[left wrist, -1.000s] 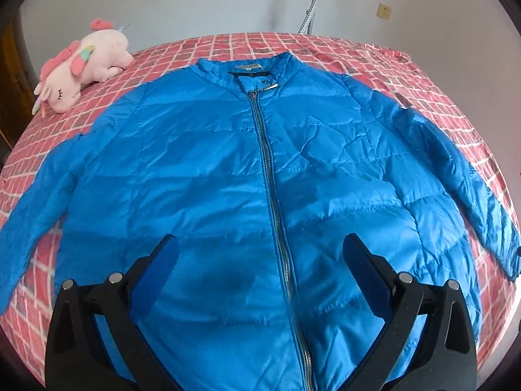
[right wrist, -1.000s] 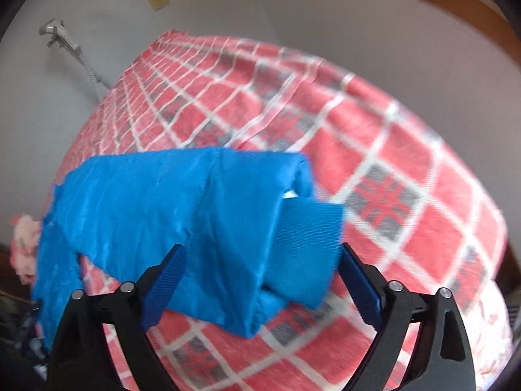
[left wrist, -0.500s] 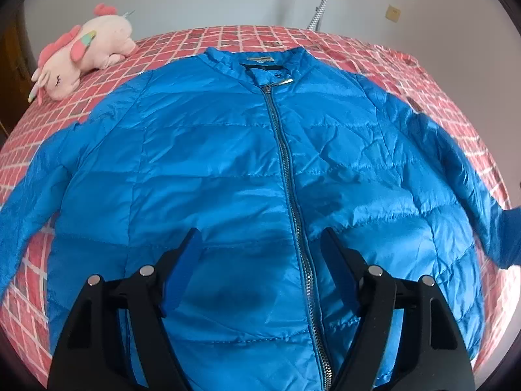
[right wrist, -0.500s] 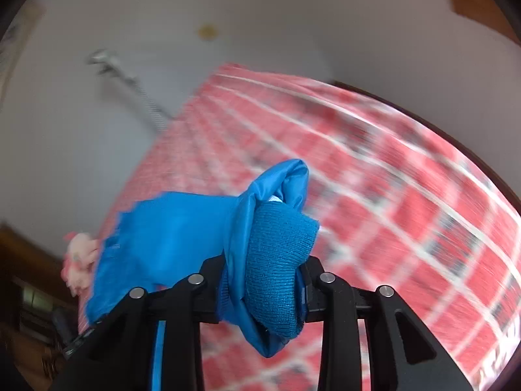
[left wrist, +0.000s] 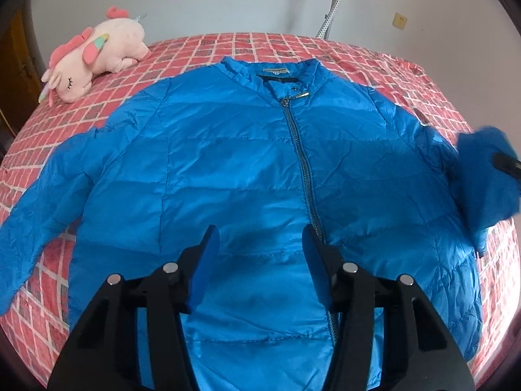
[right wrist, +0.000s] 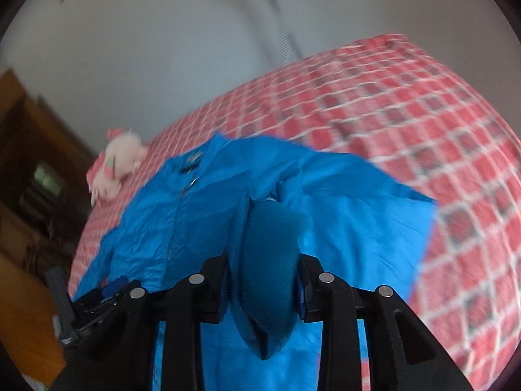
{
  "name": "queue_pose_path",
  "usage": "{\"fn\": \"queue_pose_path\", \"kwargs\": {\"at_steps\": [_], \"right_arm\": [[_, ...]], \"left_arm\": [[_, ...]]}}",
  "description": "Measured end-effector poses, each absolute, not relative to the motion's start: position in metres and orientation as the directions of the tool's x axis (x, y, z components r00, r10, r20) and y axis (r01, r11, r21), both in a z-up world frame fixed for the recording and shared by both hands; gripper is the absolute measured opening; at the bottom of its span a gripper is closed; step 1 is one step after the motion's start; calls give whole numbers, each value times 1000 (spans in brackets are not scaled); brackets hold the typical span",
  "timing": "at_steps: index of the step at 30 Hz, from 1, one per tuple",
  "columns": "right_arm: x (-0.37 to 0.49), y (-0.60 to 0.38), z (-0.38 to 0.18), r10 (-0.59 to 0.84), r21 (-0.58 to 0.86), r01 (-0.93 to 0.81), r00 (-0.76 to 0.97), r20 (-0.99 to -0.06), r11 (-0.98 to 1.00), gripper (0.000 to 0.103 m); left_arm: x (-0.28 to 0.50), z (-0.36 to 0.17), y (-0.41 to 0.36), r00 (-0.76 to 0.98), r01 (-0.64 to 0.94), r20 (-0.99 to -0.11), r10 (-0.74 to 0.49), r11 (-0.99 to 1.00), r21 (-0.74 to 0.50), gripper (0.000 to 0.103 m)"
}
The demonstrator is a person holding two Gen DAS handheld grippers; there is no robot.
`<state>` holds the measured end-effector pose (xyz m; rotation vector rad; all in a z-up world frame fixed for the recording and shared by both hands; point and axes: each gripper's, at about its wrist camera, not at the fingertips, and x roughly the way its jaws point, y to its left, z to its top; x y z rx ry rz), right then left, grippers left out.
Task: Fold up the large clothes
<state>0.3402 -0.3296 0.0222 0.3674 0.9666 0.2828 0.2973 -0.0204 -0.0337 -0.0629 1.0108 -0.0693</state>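
— Looking along the left tool first: what do you see?

— A blue jacket (left wrist: 247, 169) lies flat, front up, on the red checked bedspread (left wrist: 374, 58), filling the middle of the frame. Its zip (left wrist: 304, 166) is closed and runs from the collar at upper centre down to the bottom edge. One sleeve stretches to the lower left of the frame.

— And the left gripper (left wrist: 260, 264)?

— It hangs over the jacket's lower front at bottom centre. Its jaws have just been closing and stand half spread, nothing pinched; only the flat jacket shows in the gap, and I cannot tell whether the tips touch it. The zip runs just beside the right-hand finger.

— Anything else there?

— A pink plush unicorn (left wrist: 94, 62) lies on the bedspread at upper left, apart from the jacket. At the far right edge the other sleeve is raised and blurred, with a dark bit of the right tool over it.

— Now the right tool's view.

— The right gripper (right wrist: 263, 283) sits at bottom centre, and its fingers are pinching the knitted cuff (right wrist: 270, 260) of that sleeve between the pads. The cuff bulges up and hangs below them. Behind it the jacket spreads toward the middle left, the bedspread fills the right side, blurred, and the unicorn is at centre left. At lower left of this frame the left tool shows over the jacket's hem.
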Motion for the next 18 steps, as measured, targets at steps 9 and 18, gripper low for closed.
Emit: {"fn": "queue_pose_path", "kwargs": {"at_steps": [9,18], "right_arm": [[379,-244,-16,534,485,-224,364,-763,845,44],[352,-310,14,455,458,-134,527,-718,879,44]], "left_arm": [[317,-31,-10,526,53,-843,-114,993,-101,70],[333,-27,-52,453,178,-821,-346,938,-296,85]]}}
